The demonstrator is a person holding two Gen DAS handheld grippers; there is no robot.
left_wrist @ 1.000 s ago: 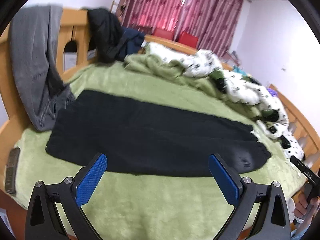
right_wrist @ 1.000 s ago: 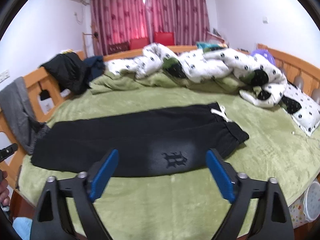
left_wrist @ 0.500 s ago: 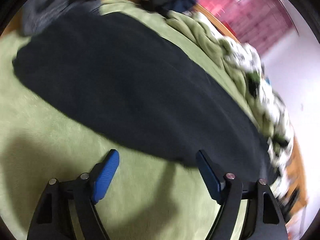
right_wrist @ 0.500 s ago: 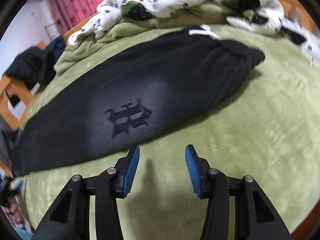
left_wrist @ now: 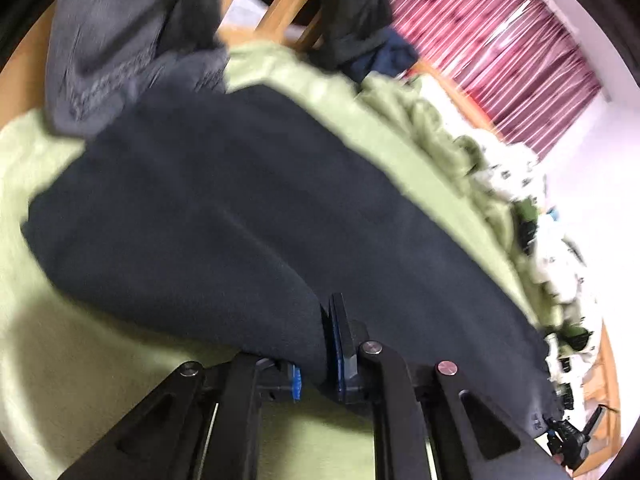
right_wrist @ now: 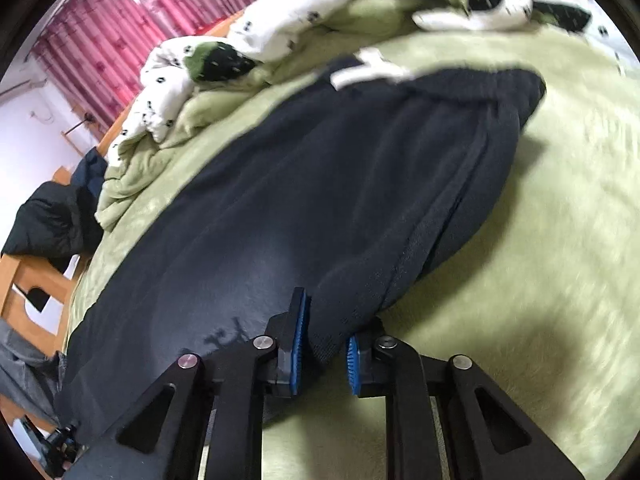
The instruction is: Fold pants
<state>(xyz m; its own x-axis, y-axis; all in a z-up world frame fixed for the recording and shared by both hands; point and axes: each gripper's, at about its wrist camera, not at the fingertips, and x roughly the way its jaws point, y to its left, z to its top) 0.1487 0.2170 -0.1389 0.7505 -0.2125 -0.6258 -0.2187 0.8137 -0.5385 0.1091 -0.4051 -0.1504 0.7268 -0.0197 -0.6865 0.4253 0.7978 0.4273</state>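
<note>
We have the black sweatpants point(left_wrist: 248, 216) lying lengthwise on the green blanket point(left_wrist: 80, 380) of the bed, and both tools are now at the near long edge. Our left hand-held gripper point(left_wrist: 318, 360) pinches a bunch of that edge toward the leg end, its blue pads pressed onto the cloth; our right hand-held gripper point(right_wrist: 323, 354) pinches the edge near the waistband point(right_wrist: 472, 88), where the white drawstring point(right_wrist: 368, 70) shows. The step in hand looks like the lengthwise fold: with both grips set, the next move likely calls for lifting the near edge evenly and carrying it across to the far edge, keeping the two ends level so the legs stack. A gray garment point(left_wrist: 120, 40) hangs over the wooden bed frame point(left_wrist: 280, 12), touching the leg end, and could snag. The spotted quilt point(right_wrist: 280, 12) is bunched just beyond the far edge, leaving little room there.
</note>
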